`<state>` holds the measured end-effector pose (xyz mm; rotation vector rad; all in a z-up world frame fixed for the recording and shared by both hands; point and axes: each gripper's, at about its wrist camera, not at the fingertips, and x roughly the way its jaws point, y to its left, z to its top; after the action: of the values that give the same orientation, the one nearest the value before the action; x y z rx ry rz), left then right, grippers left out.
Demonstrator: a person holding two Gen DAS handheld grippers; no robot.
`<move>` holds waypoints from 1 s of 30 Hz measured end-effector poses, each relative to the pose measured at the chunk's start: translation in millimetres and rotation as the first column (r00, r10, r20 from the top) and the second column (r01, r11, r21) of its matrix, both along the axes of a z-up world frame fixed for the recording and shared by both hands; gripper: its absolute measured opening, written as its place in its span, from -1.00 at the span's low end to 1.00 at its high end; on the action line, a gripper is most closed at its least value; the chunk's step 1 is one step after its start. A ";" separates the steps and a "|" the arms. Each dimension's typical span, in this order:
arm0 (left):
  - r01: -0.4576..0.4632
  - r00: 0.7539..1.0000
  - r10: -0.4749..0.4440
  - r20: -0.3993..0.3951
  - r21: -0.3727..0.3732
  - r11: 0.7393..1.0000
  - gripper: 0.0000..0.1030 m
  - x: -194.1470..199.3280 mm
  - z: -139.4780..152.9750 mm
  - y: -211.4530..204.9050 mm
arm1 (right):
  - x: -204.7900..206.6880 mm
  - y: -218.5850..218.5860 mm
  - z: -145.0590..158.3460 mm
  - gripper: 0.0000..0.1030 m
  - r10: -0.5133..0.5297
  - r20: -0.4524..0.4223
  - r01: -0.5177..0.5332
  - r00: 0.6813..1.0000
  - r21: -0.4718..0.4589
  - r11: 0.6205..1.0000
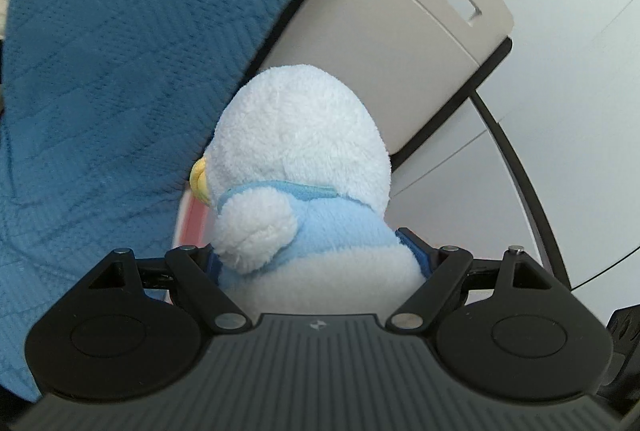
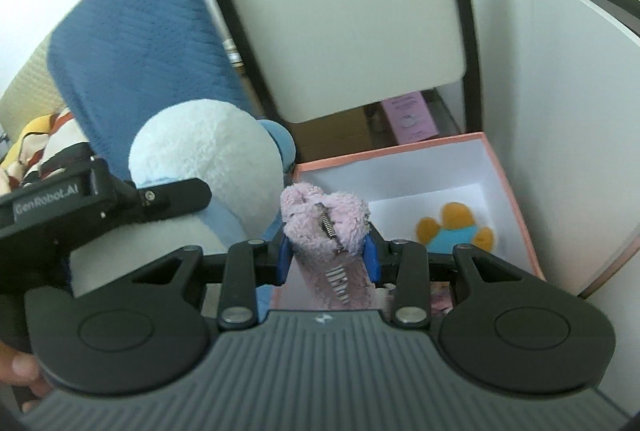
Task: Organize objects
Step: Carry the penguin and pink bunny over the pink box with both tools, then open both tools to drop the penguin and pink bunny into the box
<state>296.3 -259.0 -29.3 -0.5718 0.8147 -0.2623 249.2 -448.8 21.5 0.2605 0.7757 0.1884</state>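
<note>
Here the left gripper point(image 1: 320, 263) pinches a white-and-pale-blue plush bird point(image 1: 304, 167) left of the open pink cardboard box point(image 2: 516, 199). The right gripper point(image 2: 326, 257) clamps a fuzzy pink pouch point(image 2: 328, 227) over the box's near edge, an orange-and-blue plush toy point(image 2: 456, 227) inside

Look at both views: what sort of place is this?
Probably a home room, perhaps a bedroom: a blue blanket, a beige chair, and soft toys going into a pink box.
</note>
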 end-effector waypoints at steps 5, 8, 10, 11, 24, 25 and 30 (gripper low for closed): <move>0.029 1.000 -0.029 0.003 0.038 0.999 0.65 17.5 -17.5 -31.7 | 8.6 -24.0 -23.4 -0.23 -0.029 -0.034 0.029 0.999 -0.020 0.999; 0.042 0.999 -0.041 -0.019 0.043 0.998 0.65 29.3 -33.3 -45.9 | 13.5 -35.6 -41.4 -0.22 -0.047 -0.066 0.045 0.997 -0.033 0.998; 0.053 0.998 -0.051 -0.040 0.051 0.997 0.65 38.3 -44.7 -55.3 | 16.8 -43.2 -54.7 -0.22 -0.060 -0.091 0.056 0.994 -0.040 0.998; 0.059 0.997 -0.056 -0.053 0.056 0.997 0.65 43.9 -52.2 -62.0 | 18.3 -46.7 -61.2 -0.22 -0.066 -0.105 0.062 0.992 -0.042 0.997; 0.121 0.981 -0.107 -0.162 0.081 0.989 0.70 57.1 -89.3 -76.6 | 30.8 -65.5 -104.5 0.12 -0.095 -0.204 0.087 0.974 -0.048 0.995; 0.129 0.978 -0.110 -0.177 0.103 0.986 0.72 58.0 -88.9 -76.7 | 30.4 -66.2 -102.4 0.20 -0.103 -0.201 0.094 0.974 -0.050 0.994; 0.148 0.983 -0.130 -0.132 0.130 0.981 0.72 50.6 -71.0 -70.0 | 29.2 -71.0 -83.2 0.23 -0.116 -0.159 0.109 0.980 -0.051 0.993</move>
<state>346.9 -329.0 -100.3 -0.4032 0.9865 -0.2981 278.4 -519.8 -61.7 0.2816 0.9226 0.0443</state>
